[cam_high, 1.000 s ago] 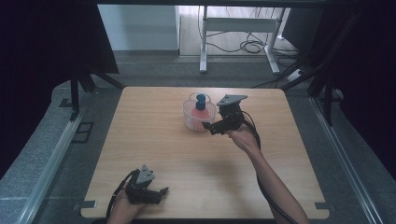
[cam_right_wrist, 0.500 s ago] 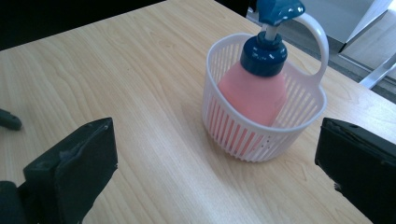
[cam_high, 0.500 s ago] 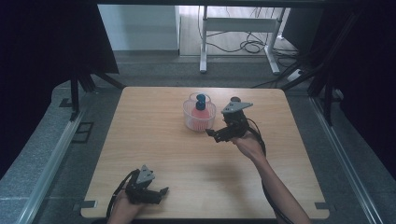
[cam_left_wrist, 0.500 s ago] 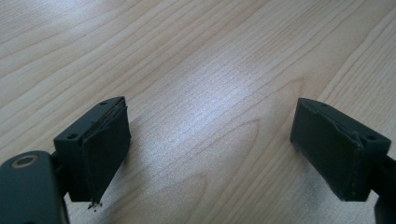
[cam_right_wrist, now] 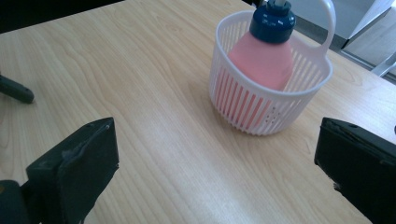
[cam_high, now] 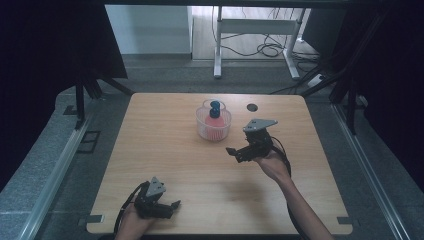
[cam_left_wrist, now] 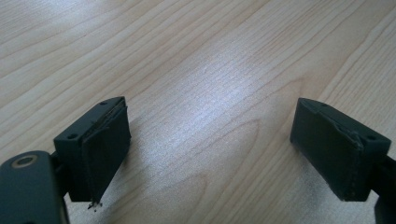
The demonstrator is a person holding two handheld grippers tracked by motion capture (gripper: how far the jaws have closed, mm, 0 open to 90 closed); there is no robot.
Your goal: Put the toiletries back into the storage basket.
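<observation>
A pink bottle [cam_high: 215, 120] [cam_right_wrist: 261, 58] with a blue cap stands upright inside a white slatted basket [cam_high: 206, 131] [cam_right_wrist: 247, 109] toward the back middle of the wooden table [cam_high: 165, 150]. My right gripper [cam_high: 236, 152] [cam_right_wrist: 219, 172] is held a short way to the right and front of the basket, open and empty, its jaws pointing toward it. My left gripper [cam_high: 171, 206] [cam_left_wrist: 212, 154] rests low over the table near the front edge, open with bare wood between its jaws.
A round cable hole [cam_high: 252, 107] sits in the tabletop behind the right gripper. Beyond the table's far edge stand a white desk frame [cam_high: 255, 30] and loose cables on the floor. Dark curtains flank both sides.
My right gripper has pulled back from the basket toward the front right, empty. The bottle stays standing in the basket. The left gripper has not moved.
</observation>
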